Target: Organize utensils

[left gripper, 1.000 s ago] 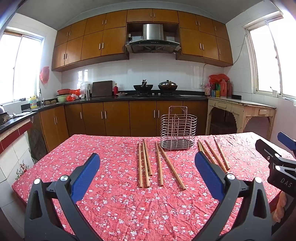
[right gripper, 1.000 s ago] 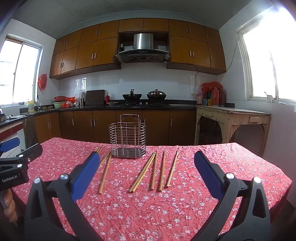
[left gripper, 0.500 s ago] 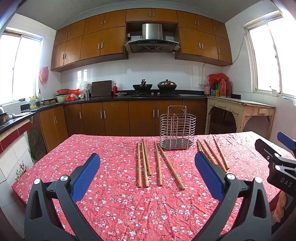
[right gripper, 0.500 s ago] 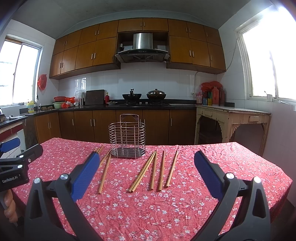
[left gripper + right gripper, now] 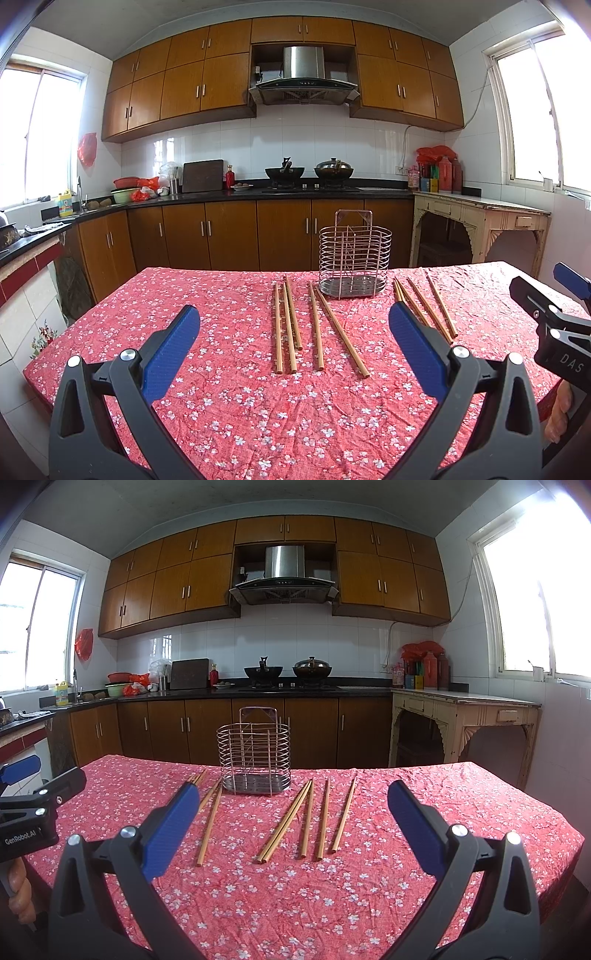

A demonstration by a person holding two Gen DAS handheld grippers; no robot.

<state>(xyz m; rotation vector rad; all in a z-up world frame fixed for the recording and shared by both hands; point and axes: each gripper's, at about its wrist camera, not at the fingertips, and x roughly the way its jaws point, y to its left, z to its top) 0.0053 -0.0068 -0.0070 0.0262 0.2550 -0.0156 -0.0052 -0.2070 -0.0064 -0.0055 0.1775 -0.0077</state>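
Several wooden chopsticks lie on the red floral tablecloth in two groups, one left of the wire utensil basket (image 5: 354, 258) and one right of it. The left group (image 5: 291, 325) shows in the left wrist view, the right group (image 5: 306, 819) in the right wrist view. The basket (image 5: 254, 753) stands upright and empty at the table's far side. My left gripper (image 5: 293, 345) is open and empty above the near table, short of the chopsticks. My right gripper (image 5: 291, 821) is open and empty, likewise short of them.
The table (image 5: 184, 295) drops off at its left edge and its right edge (image 5: 554, 823). Kitchen cabinets and a counter with woks run behind it. A cream side table (image 5: 465, 712) stands at the back right.
Both views have shifted slightly upward, so the basket and chopsticks sit a little higher in the frame. Both grippers stay open and empty.
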